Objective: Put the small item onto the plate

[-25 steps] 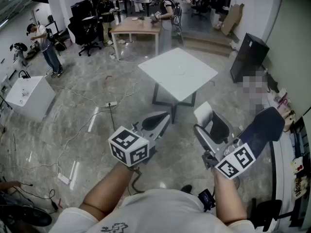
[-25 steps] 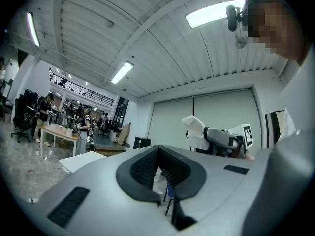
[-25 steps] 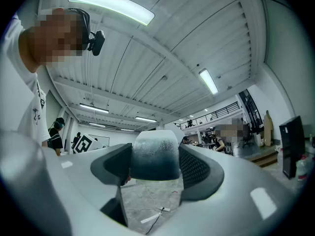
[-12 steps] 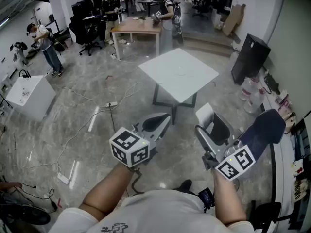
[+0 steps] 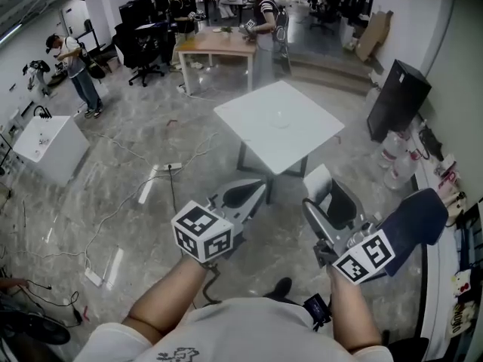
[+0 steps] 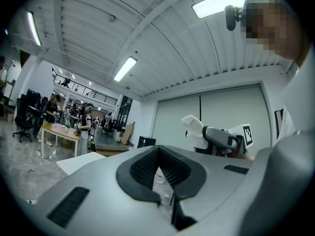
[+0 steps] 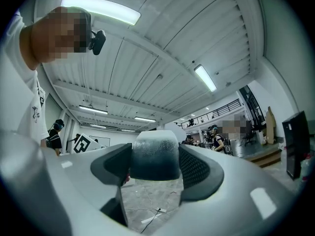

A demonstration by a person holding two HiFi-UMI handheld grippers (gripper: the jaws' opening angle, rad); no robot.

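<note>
**Head view.** We see the left gripper (image 5: pixel 253 188) and right gripper (image 5: pixel 321 193) side by side over the floor (image 5: pixel 113 194). A white worktop (image 5: pixel 302 138) stands beyond both sets of fingertips, well apart from them. A faint round patch (image 5: pixel 281 115) on it is too small to name. A whitish item (image 5: pixel 317 178) sits at the right fingertips, off the worktop. People stand at a desk (image 5: pixel 219 44) far beyond the worktop.

**Left gripper view.** The fingers (image 6: pixel 142 168) are pressed together at the tips, with only a thin wedge of gap lower down and nothing between them. To the right of them we see the right gripper, the item white at its tip.

**Right gripper view.** The fingers (image 7: pixel 197 168) pinch the item. It is a rounded, cloudy piece with a dark band, and it fills the gap from pad to pad. The floor and a cable (image 7: pixel 147 220) show under it. We cannot name the item more closely.
</note>
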